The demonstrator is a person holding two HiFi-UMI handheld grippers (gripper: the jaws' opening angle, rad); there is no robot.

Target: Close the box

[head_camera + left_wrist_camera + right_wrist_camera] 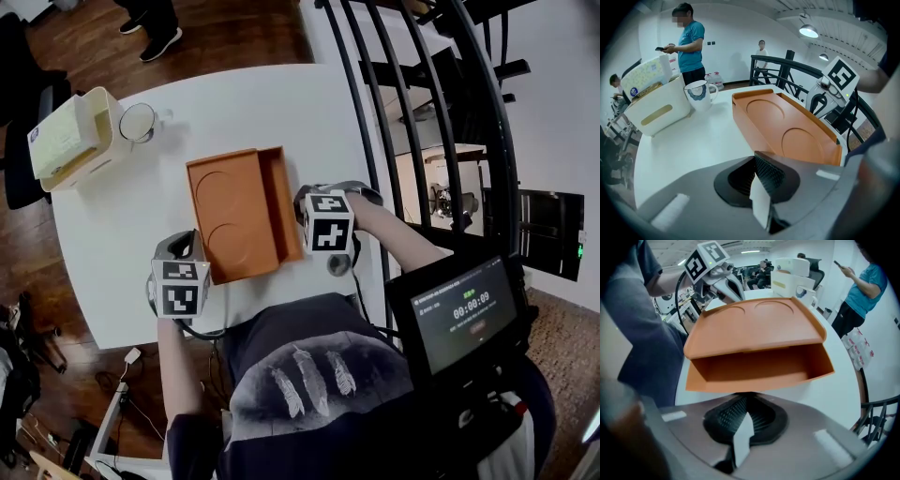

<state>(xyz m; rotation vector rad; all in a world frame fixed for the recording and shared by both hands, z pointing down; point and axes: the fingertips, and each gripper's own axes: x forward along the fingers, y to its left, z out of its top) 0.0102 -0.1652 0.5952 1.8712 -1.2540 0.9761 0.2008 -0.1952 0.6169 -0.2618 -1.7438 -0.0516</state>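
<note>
Head camera sat high over the white surface (103, 244), looking steeply down. Left gripper (180, 286) camera rode low at the near edge, facing along the orange box (787, 136), close. Right gripper (328, 221) camera faced the box's open side, nearer yet. All three shared the box; each gripper camera caught the other gripper.

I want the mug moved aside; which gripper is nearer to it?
Left. The left gripper is at the box's near left corner, the mug's side; the right gripper is across the box, at its right edge.
</note>
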